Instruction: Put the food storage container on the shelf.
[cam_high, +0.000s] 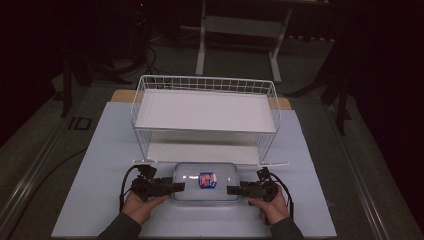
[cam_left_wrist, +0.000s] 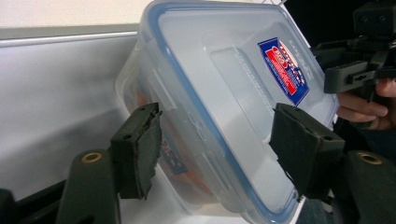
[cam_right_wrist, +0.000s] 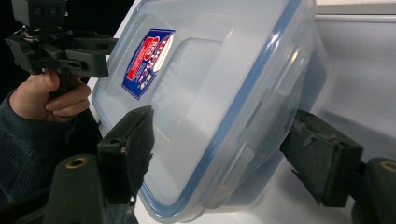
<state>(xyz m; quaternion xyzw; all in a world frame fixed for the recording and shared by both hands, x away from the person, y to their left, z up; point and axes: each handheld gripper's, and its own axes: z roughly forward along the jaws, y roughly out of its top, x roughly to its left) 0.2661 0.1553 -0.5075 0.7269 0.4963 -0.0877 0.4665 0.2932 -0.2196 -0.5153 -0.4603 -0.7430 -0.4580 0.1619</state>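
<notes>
Container (cam_high: 205, 181) sits on the tabletop (cam_high: 100, 165) just in front of the wire shelf (cam_high: 205, 115), not lifted. Left gripper (cam_high: 178, 187) and right gripper (cam_high: 232, 190) straddle its ends, jaws released, pads apparently off the walls. Grasp and shelving remain.

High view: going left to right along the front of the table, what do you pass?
Left gripper → clear lidded container with its red-and-blue label → right gripper.
</notes>
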